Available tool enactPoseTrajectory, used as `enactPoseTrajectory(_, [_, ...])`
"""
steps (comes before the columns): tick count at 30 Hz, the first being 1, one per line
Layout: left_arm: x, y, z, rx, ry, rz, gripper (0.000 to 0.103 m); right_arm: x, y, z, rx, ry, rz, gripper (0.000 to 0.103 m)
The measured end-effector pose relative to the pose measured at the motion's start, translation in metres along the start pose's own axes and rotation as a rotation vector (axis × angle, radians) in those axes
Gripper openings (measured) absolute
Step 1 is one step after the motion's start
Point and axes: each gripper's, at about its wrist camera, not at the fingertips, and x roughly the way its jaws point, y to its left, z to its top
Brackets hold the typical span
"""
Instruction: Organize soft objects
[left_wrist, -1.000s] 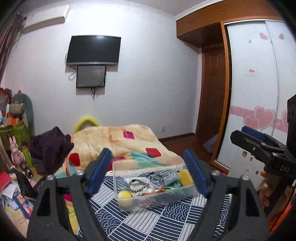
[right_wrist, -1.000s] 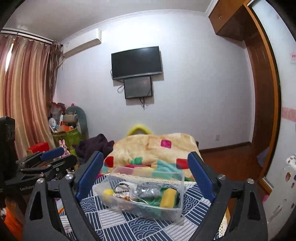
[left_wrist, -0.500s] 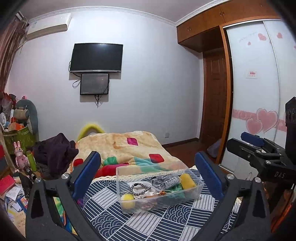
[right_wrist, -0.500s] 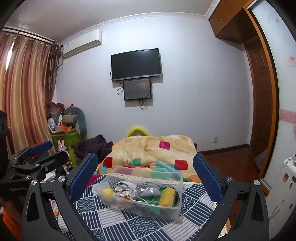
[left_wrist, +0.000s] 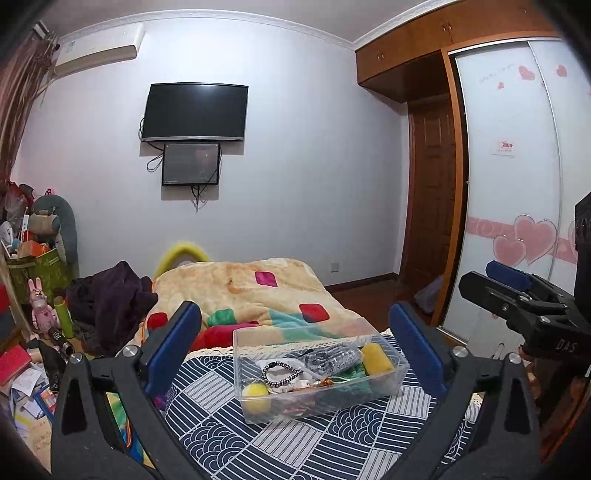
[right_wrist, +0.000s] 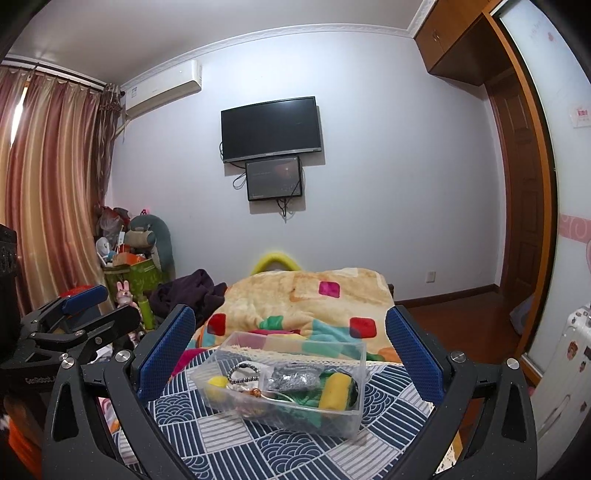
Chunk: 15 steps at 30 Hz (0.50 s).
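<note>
Since a second ago both of our grippers have pulled back and spread wider; the box that sat framed tightly between the left fingers now lies further ahead with room on both sides.

Nearest to us, the left gripper (left_wrist: 295, 350) stands wide open with nothing between its blue pads, and the right gripper (right_wrist: 290, 350) is the same, wide apart and empty. Each shows at the edge of the other's view, side by side and level.

Just beyond the fingers, on the blue patterned cloth (left_wrist: 295, 443), sits the clear box (left_wrist: 319, 373). The soft things lie inside it: a yellow ball (left_wrist: 257, 393) at the near left corner, a yellow roll (left_wrist: 376, 358) at the right end, green fabric (right_wrist: 306, 400) under it, a grey mesh bundle (right_wrist: 293, 378) in the middle and a bead bracelet (left_wrist: 282, 371) beside that. None of them lies loose on the cloth. That fits either a sorted box or a full one still to be emptied; we cannot tell which.

Behind it comes the blanket (left_wrist: 251, 291), then the wall with the TV (left_wrist: 194, 112).

Our worry is the tangle: bracelet and cords run across the soft pieces, so a pinch on one could drag the others out. The box looks light and could slide on the cloth or tip if a finger catches its rim.
</note>
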Motion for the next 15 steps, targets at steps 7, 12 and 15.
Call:
enactPoseTrajectory(7, [0.0002, 0.0007, -0.0004, -0.002, 0.004, 0.001, 0.103, -0.0008, 0.0002, 0.0, 0.0, -0.002, -0.002, 0.103])
enactPoseTrajectory(12, [-0.0005, 0.0004, -0.0005, -0.002, 0.003, -0.005, 0.103, -0.0005, 0.0, 0.0001, -0.002, -0.001, -0.001, 0.103])
enactPoseTrajectory(15, [-0.0007, -0.0003, -0.0008, 0.0, 0.004, -0.005, 0.103, -0.0007, 0.0, 0.0001, -0.001, -0.002, -0.001, 0.103])
